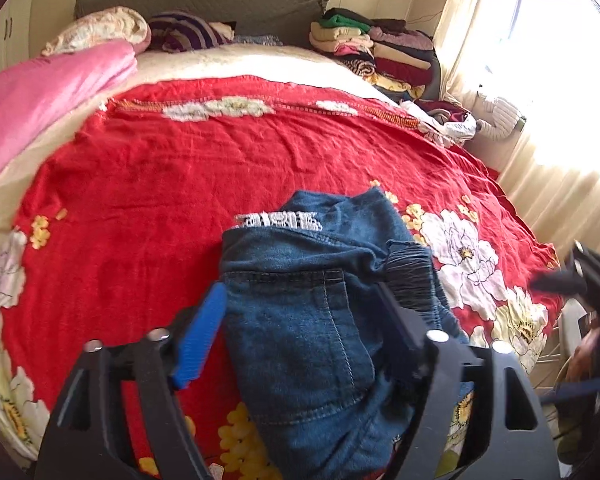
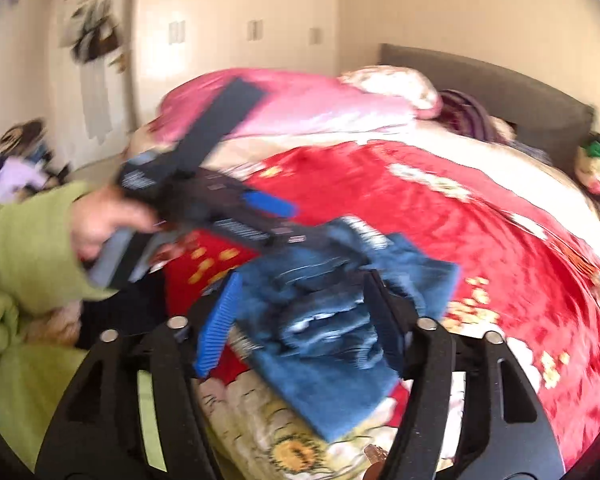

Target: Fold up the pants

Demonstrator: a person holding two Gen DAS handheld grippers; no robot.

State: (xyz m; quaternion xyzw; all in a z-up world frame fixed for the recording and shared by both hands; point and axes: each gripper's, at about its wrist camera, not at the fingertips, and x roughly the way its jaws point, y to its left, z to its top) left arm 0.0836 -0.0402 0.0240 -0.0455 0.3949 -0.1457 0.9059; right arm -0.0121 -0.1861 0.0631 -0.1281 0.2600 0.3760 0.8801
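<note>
Blue denim pants (image 1: 300,320) lie folded on the red floral bedspread (image 1: 160,184). Your left gripper (image 1: 300,320) and right gripper (image 2: 300,320) both stand spread wide over them, gripping nothing.

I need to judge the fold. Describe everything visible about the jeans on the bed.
The jeans are blue denim, folded into a compact, slightly rumpled bundle. A back pocket with pale stitching faces up; a dark ribbed elastic waistband section shows on its right side, and white lettering on an inner band shows at the far edge. They lie on the red floral bedspread near its front edge. The left hand-held gripper frames them with its jaws open and is not gripping them.
</note>
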